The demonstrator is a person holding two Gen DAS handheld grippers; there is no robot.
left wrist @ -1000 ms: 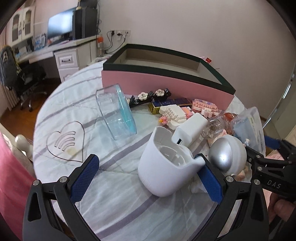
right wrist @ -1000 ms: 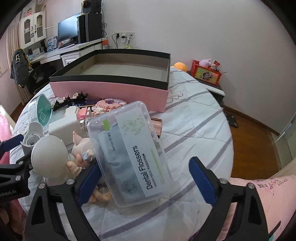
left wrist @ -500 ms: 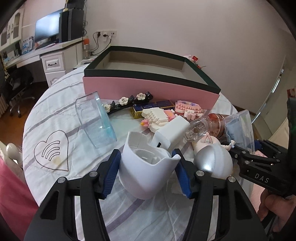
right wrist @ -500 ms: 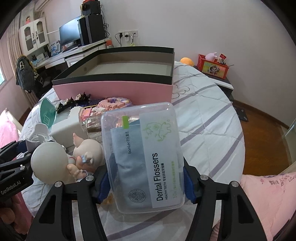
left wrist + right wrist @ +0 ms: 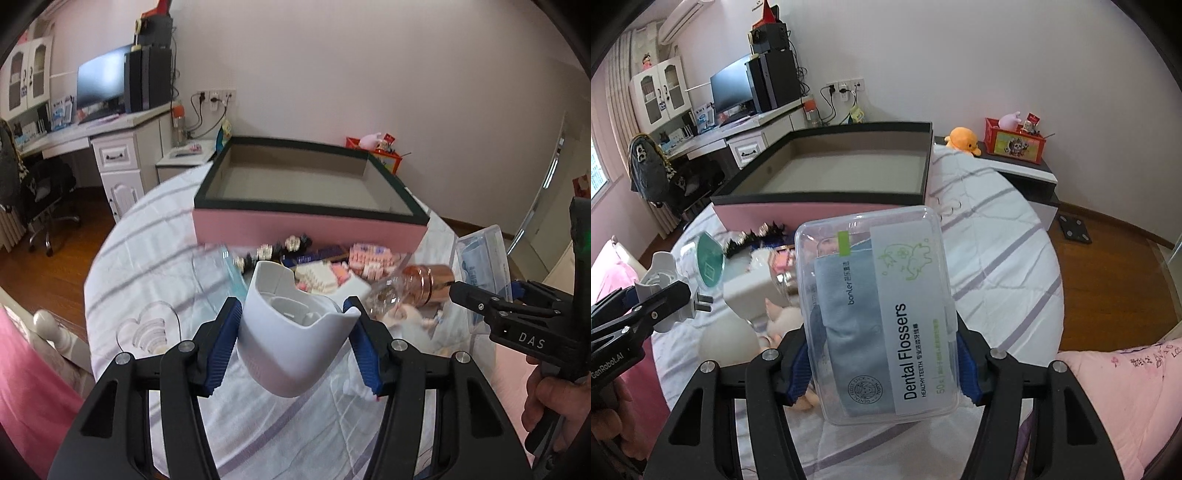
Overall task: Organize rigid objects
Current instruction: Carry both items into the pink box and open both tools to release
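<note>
Left gripper (image 5: 293, 345) is clamped on the white plastic holder (image 5: 291, 339), held clear above the striped tablecloth (image 5: 147, 229) in front of the pink box (image 5: 306, 206). Right gripper (image 5: 882, 363) is clamped on the clear dental flosser case (image 5: 882, 310), also in front of the box. Remaining clutter (image 5: 332, 266) beside the box is motion-blurred, possibly blocks and a bottle.

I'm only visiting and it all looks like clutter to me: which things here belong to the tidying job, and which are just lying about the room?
Part of the job:
white cup, held in the left gripper
box of dental flossers, held in the right gripper
pink box, open
small toys before it

Just lying about:
monitor
orange plush toy
office chair
</note>
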